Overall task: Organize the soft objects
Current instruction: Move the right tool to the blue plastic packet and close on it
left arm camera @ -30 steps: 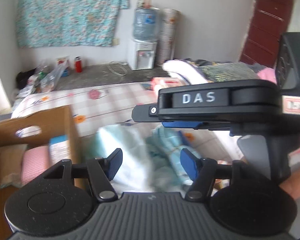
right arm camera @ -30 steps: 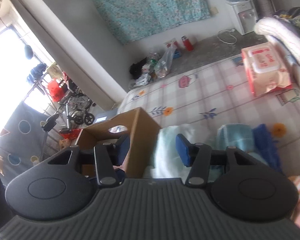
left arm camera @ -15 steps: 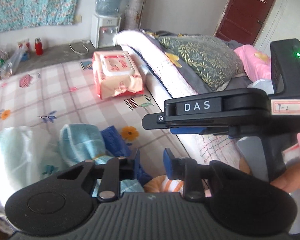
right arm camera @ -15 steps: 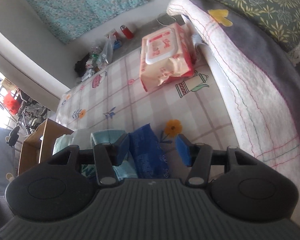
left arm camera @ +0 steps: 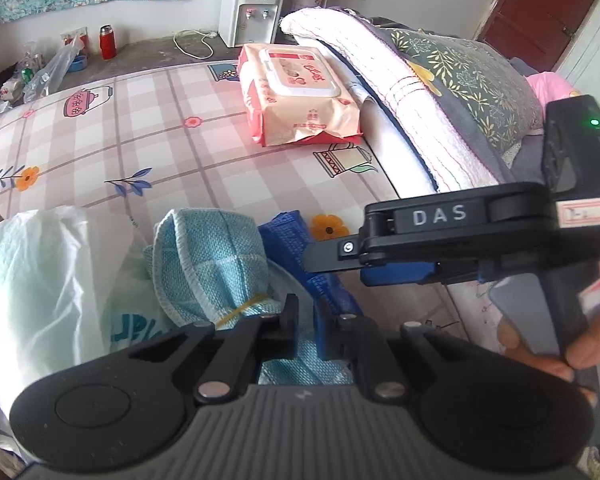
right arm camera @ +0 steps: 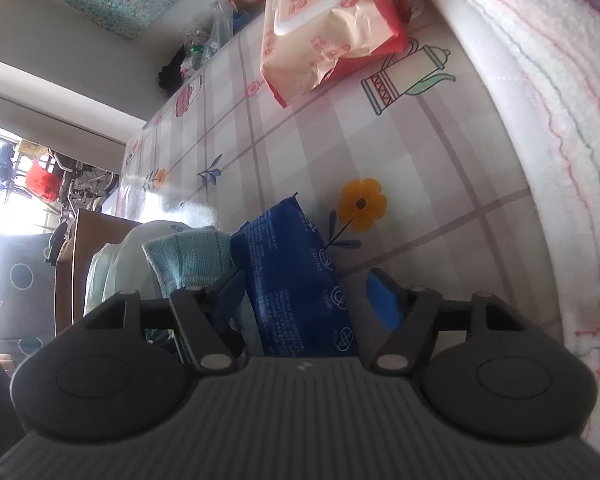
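A: Left gripper [left arm camera: 305, 327]?
B: Jaws pressed together, pinching the light blue woven cloth [left arm camera: 212, 264] low down, near its yellow rubber band. The cloth lies on the checked sheet [left arm camera: 160, 140], between the white plastic bag [left arm camera: 40, 280] and the dark blue packet [left arm camera: 300, 252].

A: Right gripper [right arm camera: 308, 300]?
B: Jaws opening, spread either side of the dark blue packet [right arm camera: 296, 276]. Right pad [right arm camera: 384, 300] stands clear of it; left pad is partly hidden, can't tell if it touches. A hand [left arm camera: 560, 344] holds that gripper's handle in the left view.

A: Anything else?
B: Pink wipes pack [left arm camera: 300, 92] farther up the sheet, well apart from the pile. Folded white blanket [left arm camera: 400, 100] runs along the right edge. Cardboard box [right arm camera: 76, 264] just beyond the bag in the right view. Water dispenser [left arm camera: 252, 12] against the far wall.
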Motion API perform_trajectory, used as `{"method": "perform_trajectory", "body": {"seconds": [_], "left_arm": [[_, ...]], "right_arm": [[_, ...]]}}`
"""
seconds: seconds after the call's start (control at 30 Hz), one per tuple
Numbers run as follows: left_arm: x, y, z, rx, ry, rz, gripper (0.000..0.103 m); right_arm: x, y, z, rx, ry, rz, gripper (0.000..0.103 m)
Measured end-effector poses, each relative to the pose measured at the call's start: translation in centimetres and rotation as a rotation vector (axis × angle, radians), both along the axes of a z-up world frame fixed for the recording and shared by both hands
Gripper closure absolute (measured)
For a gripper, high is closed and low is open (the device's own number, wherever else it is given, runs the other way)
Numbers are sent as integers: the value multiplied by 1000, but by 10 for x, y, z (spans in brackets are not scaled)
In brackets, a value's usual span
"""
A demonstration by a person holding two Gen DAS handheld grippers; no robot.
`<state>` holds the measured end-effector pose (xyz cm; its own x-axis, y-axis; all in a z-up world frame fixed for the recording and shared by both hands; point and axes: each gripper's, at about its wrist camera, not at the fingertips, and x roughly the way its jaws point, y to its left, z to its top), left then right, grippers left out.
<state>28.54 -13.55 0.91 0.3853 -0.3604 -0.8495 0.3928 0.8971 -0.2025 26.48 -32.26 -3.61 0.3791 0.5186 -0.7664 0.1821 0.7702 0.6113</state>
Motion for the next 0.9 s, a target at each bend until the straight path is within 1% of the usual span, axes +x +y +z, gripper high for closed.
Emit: {"method": "perform_trajectory", "body": {"seconds": [0.07,0.13,0.17,0.23,0.3,0.37,0.4,0.43,0.47,0.53,0.57,0.67,0.73,0.8,0.87,0.9], "left_arm": [[-1,2,-2,3,1,-2,92],[-2,2,-4,2,0,-2,92],[-2,3,-5,0,-1,-2,92],[-3,2,-5,0,-9,-4,92],[-4,2,-5,0,-12,-5,92],[-4,2,-5,-2,-14,-4,92],[-4,3,-5,-6,-12,-4,92],[-5,3,-5,-10,-10,-4,92],[-5,3,-4,-13,-10,-3,92],[-7,4,-3,-20,-12,-4,92],[-8,4,-2,-24,-14,-6,92],[-10,4,1,-29,-18,-11,90],[-12,3,1,-26,-21,-12,89],[-13,2,0,-23,-18,-13,88],[-13,2,-2,-16,-10,-9,85],[-13,2,-4,-16,-7,-9,84]], "right_arm": [[3,6,-7,12,24,14,36],[6,11,-11,48,18,31,35],[7,14,-11,51,18,37,35],[11,20,-11,46,15,56,33],[12,28,-8,10,8,82,34],[13,33,-6,-34,-3,99,42],[13,36,-5,-49,-5,104,48],[12,36,-7,-44,-5,102,52],[11,37,-6,-50,-13,100,54],[8,41,-4,-71,-37,100,62],[7,42,-1,-88,-45,96,63],[3,39,7,-147,-67,97,67],[2,35,15,-209,-84,97,68],[-2,27,25,-296,-109,94,68],[-5,23,36,-409,-138,96,68],[-7,21,43,-483,-155,101,69]]}}
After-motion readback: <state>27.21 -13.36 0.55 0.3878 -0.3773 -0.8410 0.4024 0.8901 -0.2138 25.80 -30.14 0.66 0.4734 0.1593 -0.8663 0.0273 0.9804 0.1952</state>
